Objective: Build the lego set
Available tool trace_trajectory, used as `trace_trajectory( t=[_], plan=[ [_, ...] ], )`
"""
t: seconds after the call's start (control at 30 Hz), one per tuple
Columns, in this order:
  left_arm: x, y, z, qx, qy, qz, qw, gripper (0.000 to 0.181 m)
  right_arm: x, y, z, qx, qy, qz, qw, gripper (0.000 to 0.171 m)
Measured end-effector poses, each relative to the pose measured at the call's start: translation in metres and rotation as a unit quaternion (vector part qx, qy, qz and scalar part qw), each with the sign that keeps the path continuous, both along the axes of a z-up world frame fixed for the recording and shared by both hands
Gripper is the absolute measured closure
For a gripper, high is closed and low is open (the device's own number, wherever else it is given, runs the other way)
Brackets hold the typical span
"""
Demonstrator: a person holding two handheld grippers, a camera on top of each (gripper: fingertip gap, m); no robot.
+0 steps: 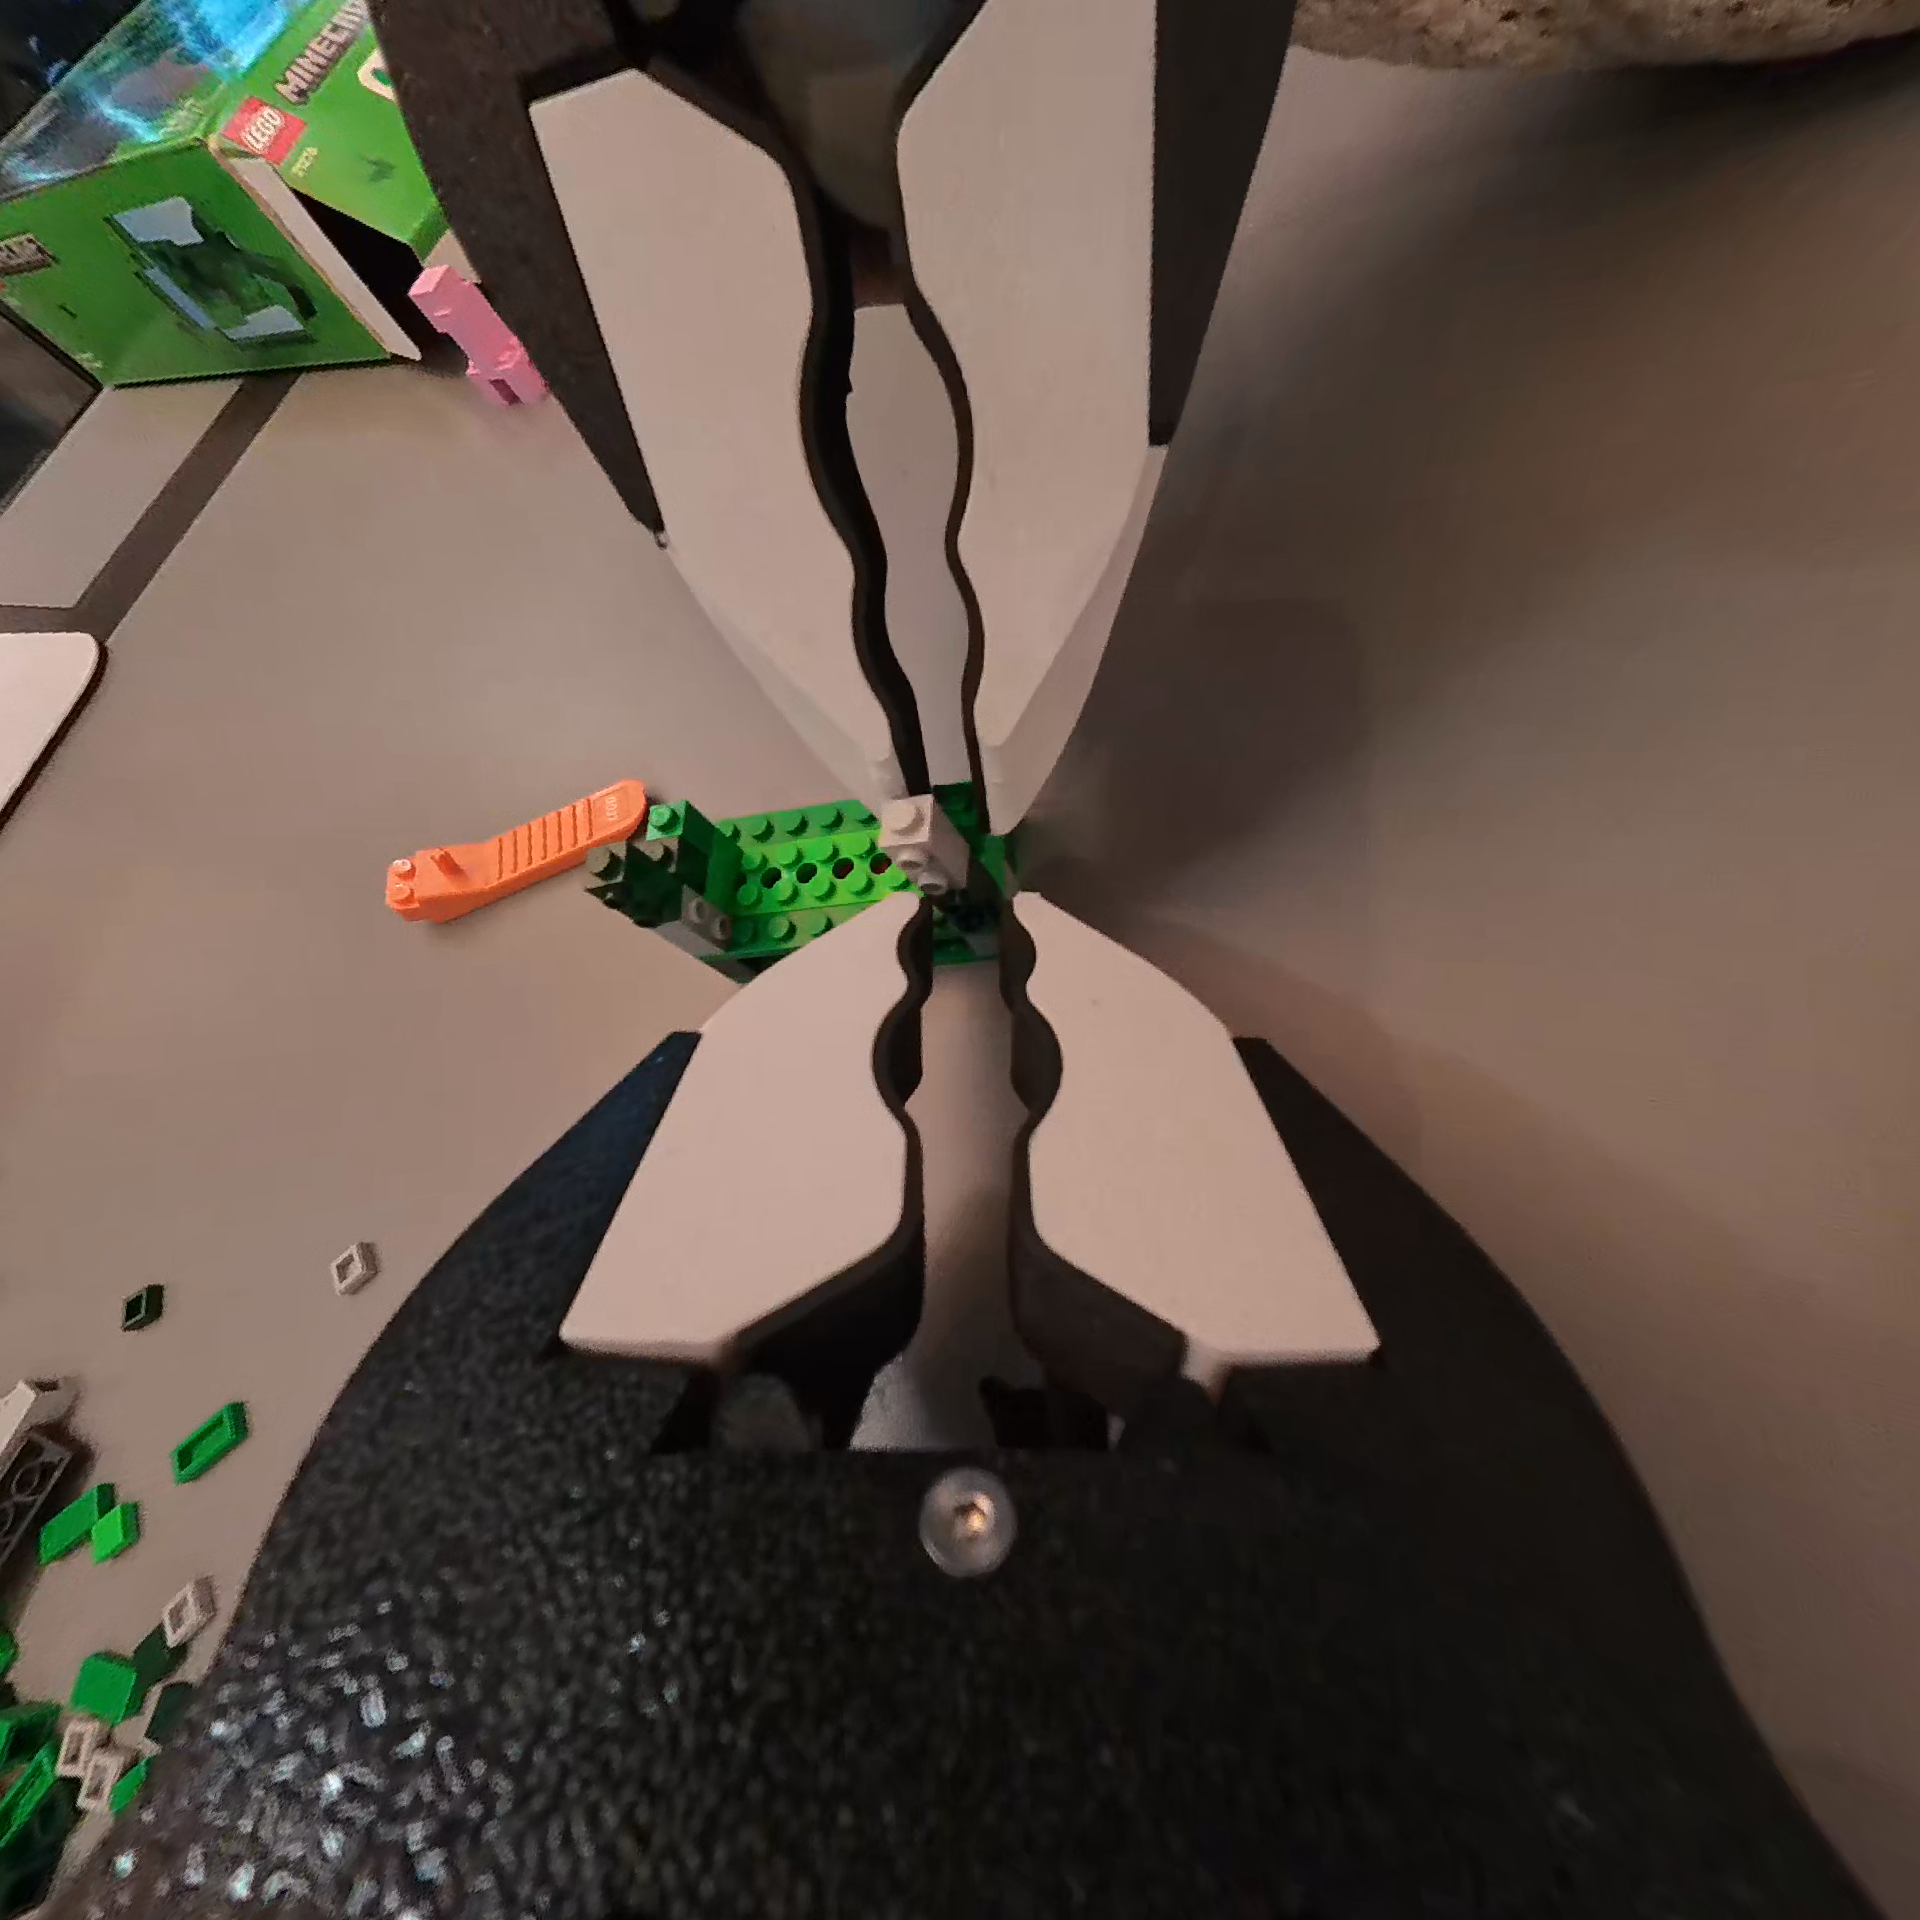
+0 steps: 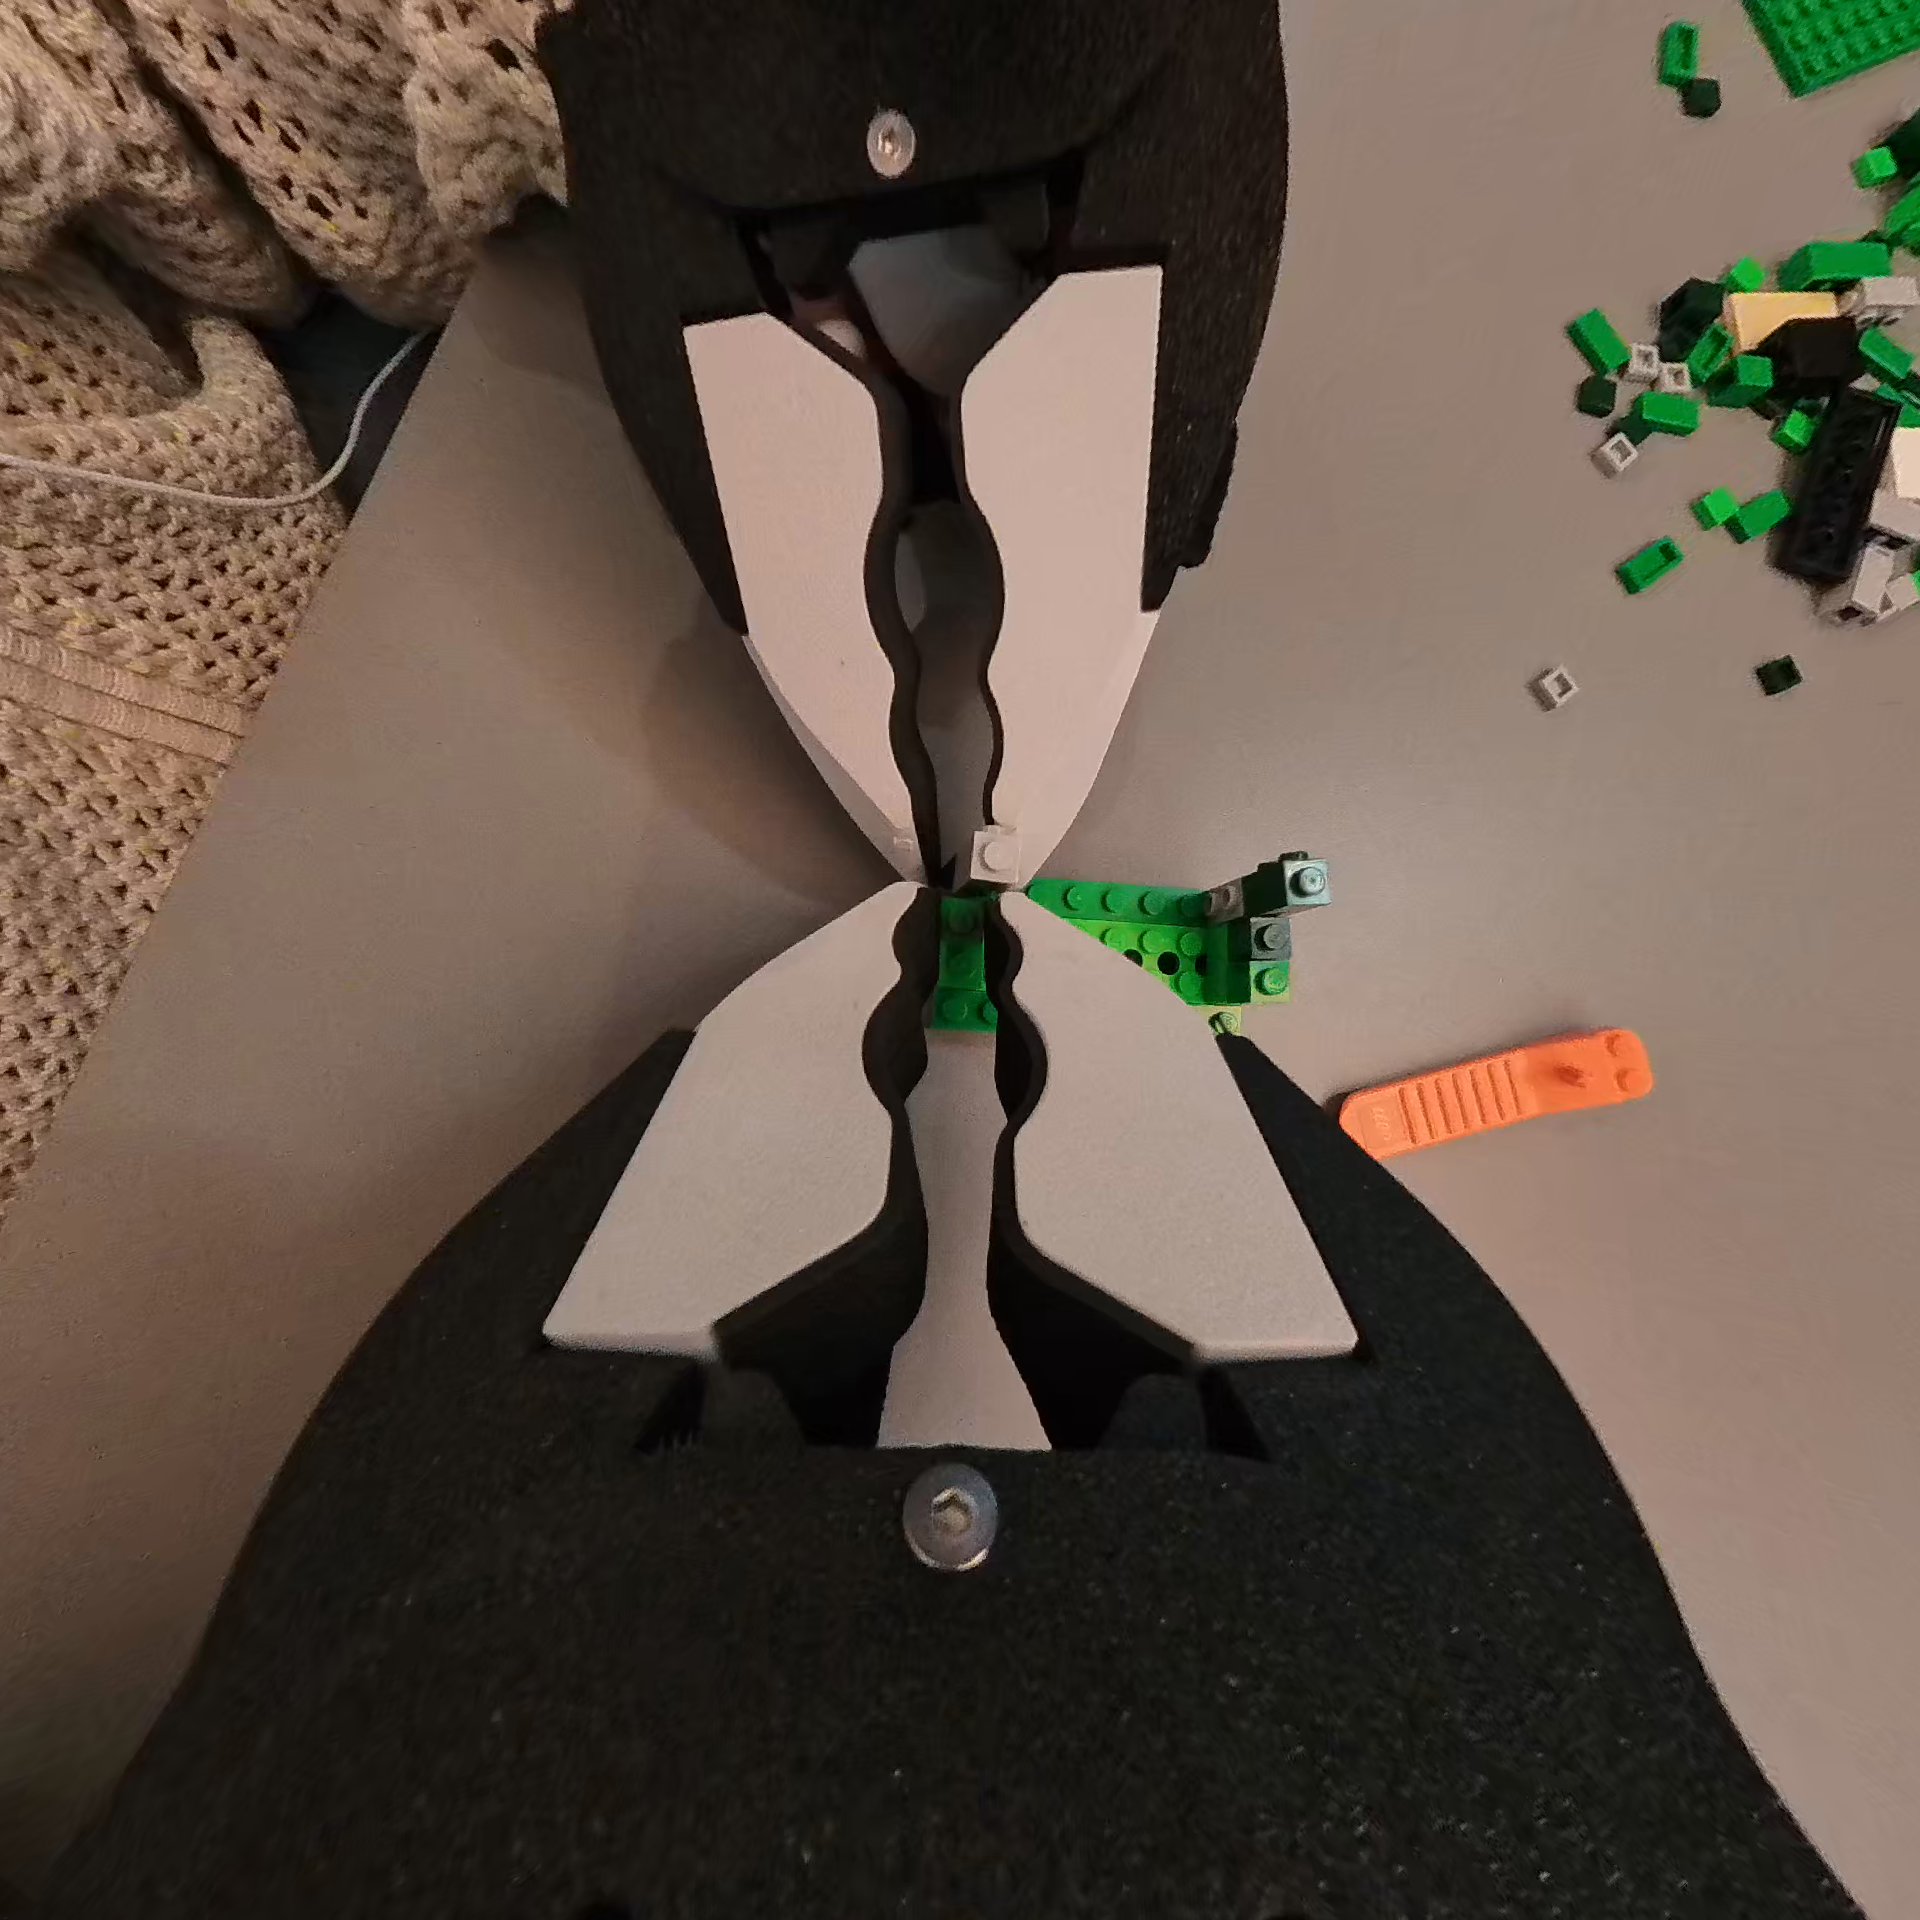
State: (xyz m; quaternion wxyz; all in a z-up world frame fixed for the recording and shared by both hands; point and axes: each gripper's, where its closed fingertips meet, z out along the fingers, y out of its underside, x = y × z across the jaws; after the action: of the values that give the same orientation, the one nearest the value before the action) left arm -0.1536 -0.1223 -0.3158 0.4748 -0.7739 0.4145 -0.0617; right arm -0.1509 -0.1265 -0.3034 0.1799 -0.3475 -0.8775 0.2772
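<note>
A green lego build (image 1: pixel 800 862) lies on the grey table, with dark green and grey bricks stacked at one end; it also shows in the right wrist view (image 2: pixel 1143 935). The two grippers meet tip to tip over its other end. My left gripper (image 1: pixel 966 914) is nearly shut, its jaws straddling that end of the build. My right gripper (image 2: pixel 966 899) is nearly shut, with a small light grey brick (image 2: pixel 995 854) at its tips. The grey brick (image 1: pixel 920 831) rests against the top of the build. The contact under the tips is hidden.
An orange brick separator (image 1: pixel 514 852) lies beside the build's stacked end. Loose green, grey and black pieces (image 2: pixel 1787 395) lie scattered nearby, below a green baseplate (image 2: pixel 1839 36). A green lego box (image 1: pixel 187 239) and a pink piece (image 1: pixel 478 332) lie farther off. Knitted fabric (image 2: pixel 156 312) lies past the table edge. The grippers are tip to tip, or close to it. The green baseplate (image 2: pixel 1839 36) is about 35 cm from both grippers' fingertips.
</note>
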Motion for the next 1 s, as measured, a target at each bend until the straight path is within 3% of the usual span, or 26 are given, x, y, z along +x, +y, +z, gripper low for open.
trace_trajectory(
  t=[0.37,1.0],
  plan=[
    [0.001,0.002,0.000,0.003,0.000,0.004,1.000,0.170,0.000,0.002,-0.001,0.003,-0.018,-0.004,1.000,0.163],
    [-0.009,-0.003,0.004,0.017,-0.013,0.039,0.999,0.169,0.019,0.022,-0.003,-0.026,0.032,-0.044,0.998,0.144]
  ],
)
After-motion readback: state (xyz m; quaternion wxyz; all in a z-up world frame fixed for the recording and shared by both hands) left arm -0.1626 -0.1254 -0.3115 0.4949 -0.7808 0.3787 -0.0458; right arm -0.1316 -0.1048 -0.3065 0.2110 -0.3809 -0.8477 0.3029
